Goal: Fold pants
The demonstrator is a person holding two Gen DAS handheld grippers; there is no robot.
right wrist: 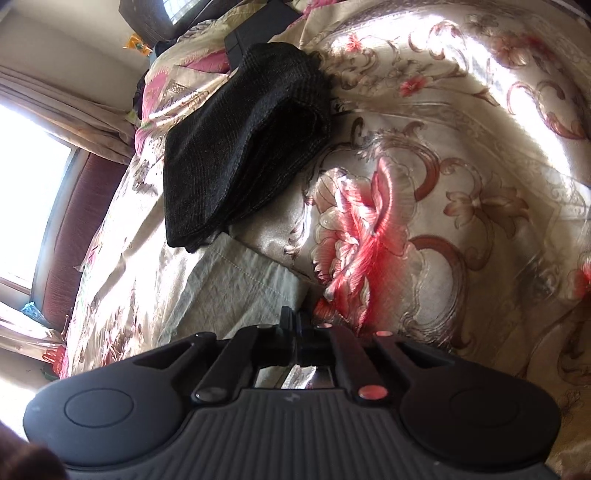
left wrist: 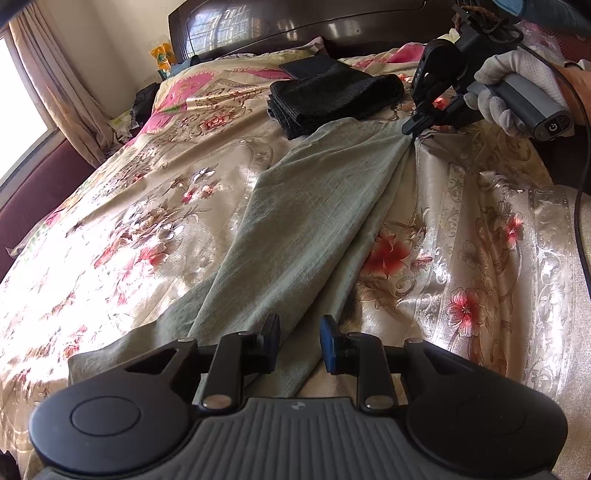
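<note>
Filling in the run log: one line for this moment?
right gripper: shut on pale green pants | left gripper: open over them | folded black garment: beside

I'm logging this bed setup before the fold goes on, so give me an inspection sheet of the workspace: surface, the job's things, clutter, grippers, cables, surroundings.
Surface: floral bedspread over the bed, rumpled, in patchy sun.
Job's things: pale green pants lying stretched between the two grippers, gathered to a point at the far end.
Clutter: folded black garment beyond the pants; dark flat item behind it, unclear.
Grippers: left gripper open, pants fabric between the fingers, no pinch seen; right gripper shut on the pants' far corner, held by a gloved hand.
Cables: black cable trailing from the right gripper's handle.
Surroundings: dark wooden headboard, curtain beside a bright window.
</note>
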